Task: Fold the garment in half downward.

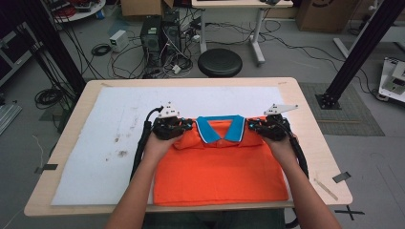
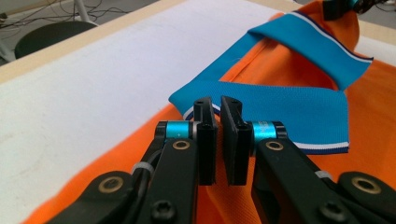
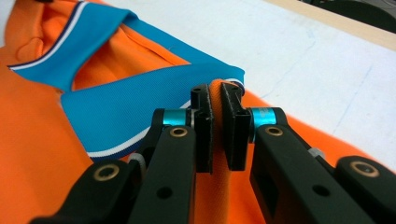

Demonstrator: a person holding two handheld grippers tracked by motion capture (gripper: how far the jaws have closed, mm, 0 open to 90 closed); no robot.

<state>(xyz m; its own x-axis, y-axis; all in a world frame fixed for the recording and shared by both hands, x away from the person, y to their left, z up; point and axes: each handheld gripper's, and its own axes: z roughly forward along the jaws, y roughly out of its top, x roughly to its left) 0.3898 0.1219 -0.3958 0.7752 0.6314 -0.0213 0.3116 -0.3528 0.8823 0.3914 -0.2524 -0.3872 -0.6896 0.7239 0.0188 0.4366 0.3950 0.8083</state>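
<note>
1. Orange polo shirt [image 1: 219,171] is laid out on the white mat [image 1: 110,143], folded into a neat block, its bottom edge running right along the near edge of the table [image 1: 305,109].
2. Blue collar [image 1: 220,129] is at the top, pointing towards the far edge, sitting about midway between the left and right edges.
3. Left gripper [image 1: 187,125] is at the shirt's left shoulder, just beside the collar, and the left gripper view has those jaws clenched with orange fabric pinched between them.
4. Right gripper [image 1: 250,125] mirrors it at the right shoulder; jaws clamped tight on a fold of orange cloth, plain to see in the right gripper view.
5. Both hands, left [image 1: 157,143] and right [image 1: 282,145], rest over the shirt's upper corners.
6. Beyond the far edge, a black stool [image 1: 219,62] stands on the floor, with cables around it.
</note>
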